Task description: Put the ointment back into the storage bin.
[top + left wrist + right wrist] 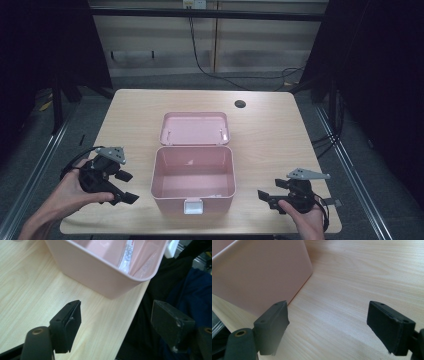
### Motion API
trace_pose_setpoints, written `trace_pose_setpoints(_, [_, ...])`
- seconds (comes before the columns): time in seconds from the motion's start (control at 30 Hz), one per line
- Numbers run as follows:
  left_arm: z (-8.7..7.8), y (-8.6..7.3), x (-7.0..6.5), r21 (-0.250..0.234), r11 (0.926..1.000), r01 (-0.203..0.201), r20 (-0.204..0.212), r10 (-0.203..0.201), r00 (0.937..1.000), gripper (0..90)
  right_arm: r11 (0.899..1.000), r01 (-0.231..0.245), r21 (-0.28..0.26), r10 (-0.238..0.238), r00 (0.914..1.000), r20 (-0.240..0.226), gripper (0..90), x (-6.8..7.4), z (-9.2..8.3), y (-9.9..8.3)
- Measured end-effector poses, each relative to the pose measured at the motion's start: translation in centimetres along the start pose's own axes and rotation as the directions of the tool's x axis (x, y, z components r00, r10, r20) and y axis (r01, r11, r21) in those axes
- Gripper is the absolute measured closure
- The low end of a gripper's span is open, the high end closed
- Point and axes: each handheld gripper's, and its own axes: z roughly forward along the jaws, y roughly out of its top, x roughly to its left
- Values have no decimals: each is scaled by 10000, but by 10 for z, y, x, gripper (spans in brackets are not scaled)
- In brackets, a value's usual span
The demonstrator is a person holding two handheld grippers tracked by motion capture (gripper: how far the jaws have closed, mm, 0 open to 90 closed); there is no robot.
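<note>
Nearest the person, two hand-held grippers flank a pink box (193,179) at the front edge of the wooden table (265,130). The left gripper (131,187) sits just beside the box's left wall, its jaws spread wide with nothing between them; its own view looks past them to the box's near corner and the table edge. The right gripper (264,197) rests near the box's right wall, jaws likewise wide apart and empty, aimed at that wall. This symmetric placement probably readies both tools for work on the box.

The box stands open, a white latch (193,206) on its front wall. Inside lies a clear packet (128,255) with small print too blurred to read. The hinged lid (195,128) lies folded back flat behind the box, leaving the interior reachable from above. Farther off, a round cable hole (240,104) pierces the tabletop. No brand or label is legible anywhere.
</note>
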Motion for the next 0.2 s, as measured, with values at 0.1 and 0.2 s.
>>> trace_pose_setpoints(0.1, [2,-8,1,-267,9996,-47,144,51,9999,208,10000,-13,-34,13,10000,5,170,0,0,0])
trace_pose_setpoints(0.2, [4,-16,4,-342,9994,-111,120,115,9999,191,10000,-45,-69,45,10000,35,171,0,1,0])
